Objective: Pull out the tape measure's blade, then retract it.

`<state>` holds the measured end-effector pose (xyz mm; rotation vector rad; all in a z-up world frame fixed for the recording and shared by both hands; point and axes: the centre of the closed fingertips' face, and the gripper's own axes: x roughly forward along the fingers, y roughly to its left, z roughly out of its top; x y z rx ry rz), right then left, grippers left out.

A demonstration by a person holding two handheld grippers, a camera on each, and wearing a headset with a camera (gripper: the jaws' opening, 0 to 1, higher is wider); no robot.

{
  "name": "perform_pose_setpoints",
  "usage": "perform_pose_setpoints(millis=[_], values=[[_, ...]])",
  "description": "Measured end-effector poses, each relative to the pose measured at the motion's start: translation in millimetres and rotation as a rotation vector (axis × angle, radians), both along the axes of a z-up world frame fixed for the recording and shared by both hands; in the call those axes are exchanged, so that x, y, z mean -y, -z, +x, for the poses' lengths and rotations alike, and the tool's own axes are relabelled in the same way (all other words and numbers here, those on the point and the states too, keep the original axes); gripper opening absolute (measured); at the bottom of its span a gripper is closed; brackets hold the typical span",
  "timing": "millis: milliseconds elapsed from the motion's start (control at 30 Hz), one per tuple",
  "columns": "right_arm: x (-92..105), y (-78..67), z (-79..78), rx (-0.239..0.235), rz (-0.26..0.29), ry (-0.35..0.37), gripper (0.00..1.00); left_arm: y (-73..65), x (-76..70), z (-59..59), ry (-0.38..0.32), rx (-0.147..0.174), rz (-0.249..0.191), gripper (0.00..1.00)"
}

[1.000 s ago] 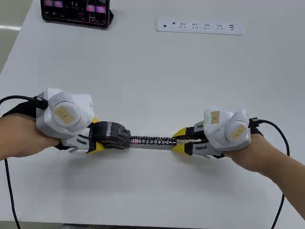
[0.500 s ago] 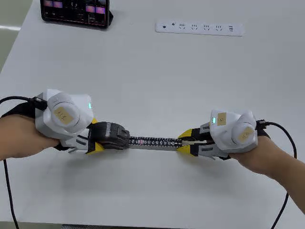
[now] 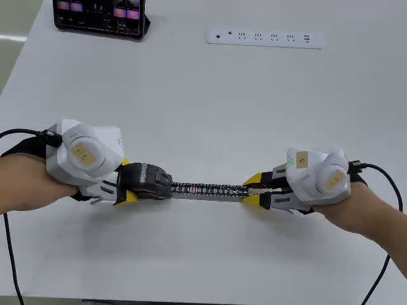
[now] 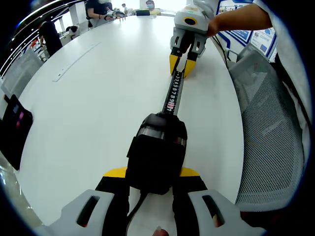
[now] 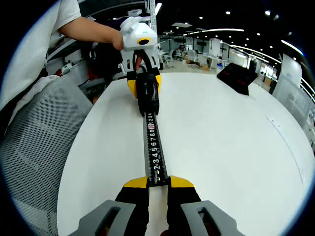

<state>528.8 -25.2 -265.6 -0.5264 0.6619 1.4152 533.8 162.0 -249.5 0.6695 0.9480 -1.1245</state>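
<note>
tbh the left gripper (image 3: 127, 180) clamps the chunky black tape measure case (image 3: 150, 180) by the white tabletop (image 3: 203, 114), the right gripper (image 3: 250, 190) pinches its black numbered blade (image 3: 206, 189) at the tip, so one slip and it probably whips back.

Tape measure (image 3: 145, 180) lies on worktop (image 3: 203, 95) between left claw (image 3: 130, 185) and right claw (image 3: 252, 190); power strip (image 3: 264, 37), tablet (image 3: 98, 14) behind.

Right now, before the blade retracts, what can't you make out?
End hook of the blade: buried between the right tongs, right gripper view.
Rear of the tape measure case: covered by the left tongs, left gripper view.
Blade numerals: too small to read, head view.
Tablet: cut off by the head view's top edge.
</note>
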Motion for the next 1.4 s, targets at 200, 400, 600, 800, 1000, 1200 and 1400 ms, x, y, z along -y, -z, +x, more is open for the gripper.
perform_pose_setpoints(millis=[200, 400, 600, 800, 1000, 1200, 1400], values=[[6.8, -0.3, -0.6, 0.000, -0.009, 0.004, 0.09, 0.0, -0.4, -0.1, 0.001, 0.000, 0.002, 0.29], [12.1, -0.2, -0.8, 0.001, -0.016, 0.009, 0.09, -0.1, -0.6, -0.2, 0.000, 0.000, 0.003, 0.29], [17.3, -0.4, -0.6, 0.004, -0.023, 0.009, 0.09, -0.2, -0.8, -0.3, 0.001, -0.001, 0.004, 0.29], [21.5, -0.3, -0.4, 0.005, -0.028, 0.010, 0.09, 0.1, -0.7, 0.1, 0.001, -0.001, 0.004, 0.29], [27.5, -0.1, -0.4, 0.000, -0.029, 0.018, 0.09, 0.6, -0.5, 0.3, 0.001, -0.002, 0.004, 0.29], [33.1, -0.1, -0.5, 0.001, -0.036, 0.021, 0.09, 0.7, -0.2, 0.4, 0.003, -0.004, 0.007, 0.29], [38.6, 0.5, -1.1, -0.001, -0.042, 0.023, 0.09, 0.8, -0.2, 0.3, 0.004, -0.004, 0.008, 0.29]])
